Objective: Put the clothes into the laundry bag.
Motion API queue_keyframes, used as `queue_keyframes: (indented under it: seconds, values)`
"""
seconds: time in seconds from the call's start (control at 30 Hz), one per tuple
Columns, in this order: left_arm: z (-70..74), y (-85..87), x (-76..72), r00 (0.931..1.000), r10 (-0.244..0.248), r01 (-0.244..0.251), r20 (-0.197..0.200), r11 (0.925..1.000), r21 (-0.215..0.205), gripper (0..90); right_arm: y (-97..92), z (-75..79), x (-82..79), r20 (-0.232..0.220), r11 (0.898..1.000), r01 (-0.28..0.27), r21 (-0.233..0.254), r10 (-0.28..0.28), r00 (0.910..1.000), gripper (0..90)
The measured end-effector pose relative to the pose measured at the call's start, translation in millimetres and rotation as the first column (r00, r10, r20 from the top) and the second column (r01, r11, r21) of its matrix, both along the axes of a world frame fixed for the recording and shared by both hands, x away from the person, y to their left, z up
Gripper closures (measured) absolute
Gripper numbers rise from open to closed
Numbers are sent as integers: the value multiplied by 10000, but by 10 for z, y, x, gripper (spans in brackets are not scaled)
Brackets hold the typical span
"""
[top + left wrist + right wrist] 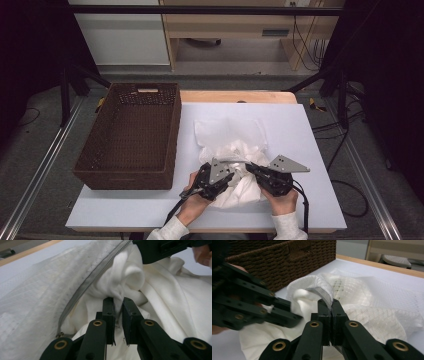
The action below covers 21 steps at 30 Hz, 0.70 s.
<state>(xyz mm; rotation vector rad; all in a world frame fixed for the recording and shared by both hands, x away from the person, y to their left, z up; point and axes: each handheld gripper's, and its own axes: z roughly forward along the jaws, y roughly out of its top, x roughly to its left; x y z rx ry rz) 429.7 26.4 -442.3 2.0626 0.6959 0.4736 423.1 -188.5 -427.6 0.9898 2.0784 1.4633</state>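
A white mesh laundry bag (227,131) with a grey zipper (92,277) lies on the white table top (310,150). A white garment (241,194) sits partly inside its opening. My left gripper (234,176) comes from the left, and its jaws (118,300) pinch a fold of the garment (160,297) just below the zipper edge. My right gripper (248,168) is shut on the bag's zipper rim (331,301) and lifts that edge of the mesh (367,295) off the garment (299,298). The two grippers stand tip to tip over the opening.
A dark brown woven basket (172,135) stands on the left half of the table, close beside the bag. The table's wooden far edge (240,96) shows behind the white top. Both forearms enter from the near edge.
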Motion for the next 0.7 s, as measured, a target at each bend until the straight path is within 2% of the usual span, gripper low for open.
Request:
queue_keyframes:
  seconds: [0.1, 0.2, 0.37, 0.5, 0.57, 0.63, 0.7]
  values:
    - [-54, -138, 102, 9991, 411, -408, -78, 9984, 389, 798, 6, 0, -1, 69, 10000, -82, 54, 82, 9999, 887]
    - [-105, -259, 198, 9951, 986, -989, 76, 9925, 715, 795, 1, 12, -16, 131, 9999, -123, 45, 122, 9998, 888]
    - [-175, -313, 330, 9847, 1662, -1717, 523, 9766, 1293, 793, -50, 61, -76, 222, 9998, -174, 140, 171, 9996, 888]
    - [-181, -270, 339, 9846, 1699, -1733, 404, 9795, 1026, 777, -90, 84, -113, 198, 9998, -154, 151, 151, 9997, 888]
    - [-162, -215, 309, 9856, 1683, -1690, 178, 9841, 537, 732, -82, 59, -107, 117, 9999, -132, 51, 132, 9998, 888]
    - [-97, -94, 249, 9949, 993, -993, -192, 9951, 12, 592, -81, 42, -95, 14, 9999, 6, -147, -5, 10000, 887]
    - [-4, 54, 122, 9988, 467, -473, -175, 9984, -318, 506, -85, 27, -83, -92, 9999, -33, -107, 32, 10000, 887]
